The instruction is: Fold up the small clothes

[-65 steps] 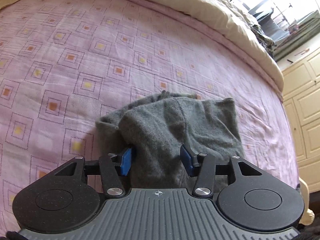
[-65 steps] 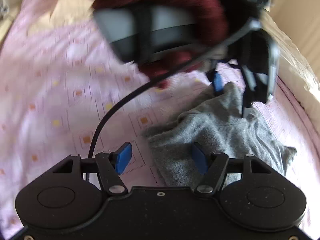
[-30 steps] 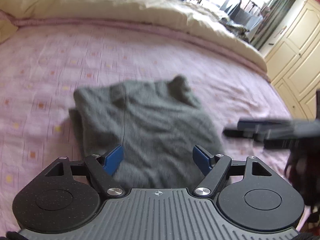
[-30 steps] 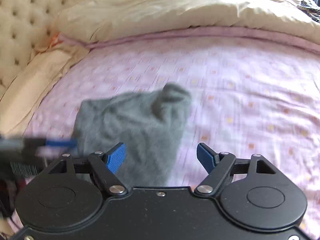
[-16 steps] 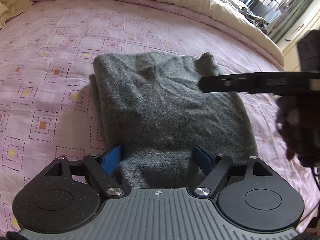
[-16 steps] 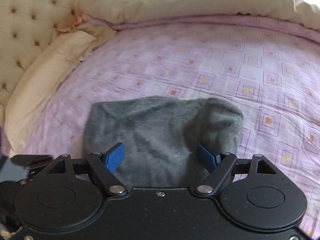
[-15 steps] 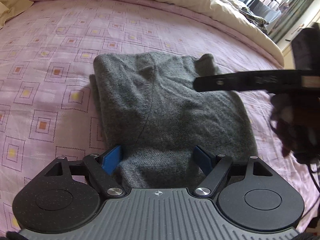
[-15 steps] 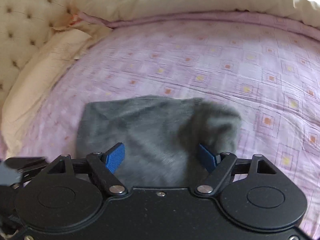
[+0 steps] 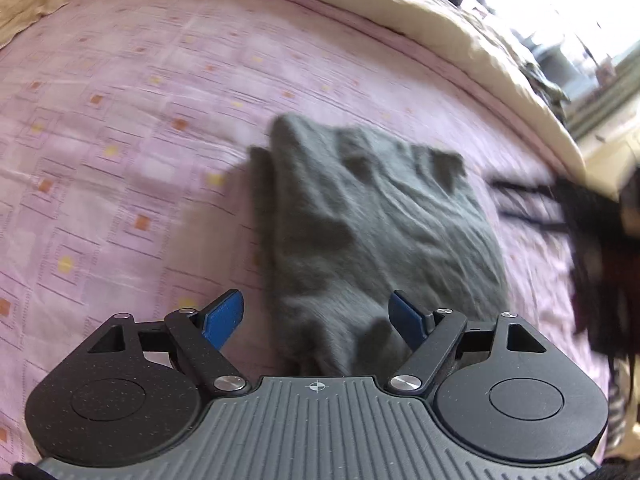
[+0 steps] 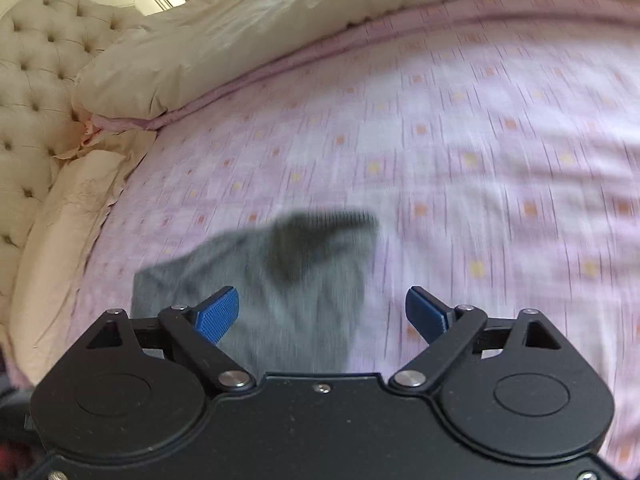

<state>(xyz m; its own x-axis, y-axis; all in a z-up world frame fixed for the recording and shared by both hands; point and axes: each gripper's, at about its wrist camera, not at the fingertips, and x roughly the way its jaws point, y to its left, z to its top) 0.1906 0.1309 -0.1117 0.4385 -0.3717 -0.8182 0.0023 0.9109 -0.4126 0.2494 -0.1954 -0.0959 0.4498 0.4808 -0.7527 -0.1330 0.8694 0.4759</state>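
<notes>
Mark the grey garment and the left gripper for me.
grey garment (image 9: 372,216), left wrist view, middle of the wrinkled top layer.
left gripper (image 9: 318,314), left wrist view, open gap midway between its blue fingertips.

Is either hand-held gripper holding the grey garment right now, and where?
Neither. The left hand-held gripper and right hand-held gripper are both open, and the grey garment lies free on the bed.
</notes>
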